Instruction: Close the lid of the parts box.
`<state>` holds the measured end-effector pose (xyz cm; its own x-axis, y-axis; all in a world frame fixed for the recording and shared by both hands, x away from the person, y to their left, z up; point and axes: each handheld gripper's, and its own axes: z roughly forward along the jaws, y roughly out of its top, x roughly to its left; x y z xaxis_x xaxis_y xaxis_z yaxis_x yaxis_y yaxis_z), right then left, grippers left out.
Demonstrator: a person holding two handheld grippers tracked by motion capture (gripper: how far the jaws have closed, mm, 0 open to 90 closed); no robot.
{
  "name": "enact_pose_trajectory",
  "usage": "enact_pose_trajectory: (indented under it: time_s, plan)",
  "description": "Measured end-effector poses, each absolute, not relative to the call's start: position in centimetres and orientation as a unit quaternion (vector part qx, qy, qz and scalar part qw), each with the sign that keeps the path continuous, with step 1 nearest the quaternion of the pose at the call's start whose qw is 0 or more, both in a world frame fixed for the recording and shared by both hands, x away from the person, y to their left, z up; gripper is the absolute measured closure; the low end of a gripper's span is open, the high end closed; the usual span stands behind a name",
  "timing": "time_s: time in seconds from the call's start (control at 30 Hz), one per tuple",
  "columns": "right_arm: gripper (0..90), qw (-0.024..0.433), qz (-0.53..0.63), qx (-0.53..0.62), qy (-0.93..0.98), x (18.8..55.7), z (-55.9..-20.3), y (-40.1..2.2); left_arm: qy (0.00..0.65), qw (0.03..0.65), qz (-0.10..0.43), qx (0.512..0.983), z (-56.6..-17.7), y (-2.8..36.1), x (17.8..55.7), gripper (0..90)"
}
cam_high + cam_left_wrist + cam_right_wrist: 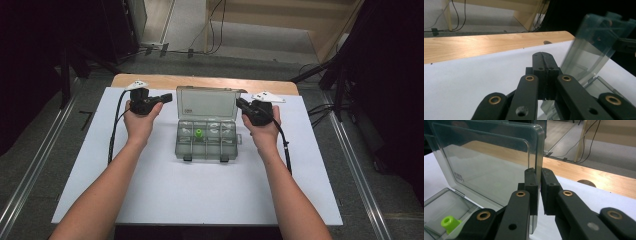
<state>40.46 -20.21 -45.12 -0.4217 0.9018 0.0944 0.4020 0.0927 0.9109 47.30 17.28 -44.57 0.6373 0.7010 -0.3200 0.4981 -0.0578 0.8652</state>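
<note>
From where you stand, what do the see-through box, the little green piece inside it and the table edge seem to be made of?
The box and its raised lid look like smoky, glossy clear plastic: you see through them, and the lid reflects the table. The green piece looks like matte moulded plastic, though rubber is possible. The table edge looks like pale varnished wood with visible grain. The right gripper is pinching the lid's edge.

Upright lid (208,103) between both grippers
</note>
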Motion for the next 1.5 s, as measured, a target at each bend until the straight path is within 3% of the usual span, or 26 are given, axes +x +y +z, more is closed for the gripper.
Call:
enact_pose_trajectory:
  time_s: [0.27,0.8,0.97,1.27,1.5]
  plan:
    - [82.0,0.270,0.498,0.449,0.691,39.5,-45.6,-20.6,0.415,0.552,0.062,0.721,-44.1,16.2,48.3,88.8]
    - [79.5,0.248,0.497,0.438,0.706,38.3,-45.3,-21.0,0.376,0.565,0.044,0.733,-43.1,14.9,46.8,88.8]
    - [71.0,0.237,0.505,0.438,0.705,37.9,-45.0,-21.5,0.373,0.568,0.043,0.733,-43.2,14.9,46.6,88.9]
    - [68.2,0.222,0.500,0.437,0.714,37.1,-45.6,-22.9,0.366,0.567,0.041,0.737,-43.3,14.8,46.4,88.9]
    - [86.5,0.217,0.498,0.449,0.709,37.0,-45.5,-23.6,0.361,0.568,0.045,0.738,-43.3,14.7,45.9,88.9]
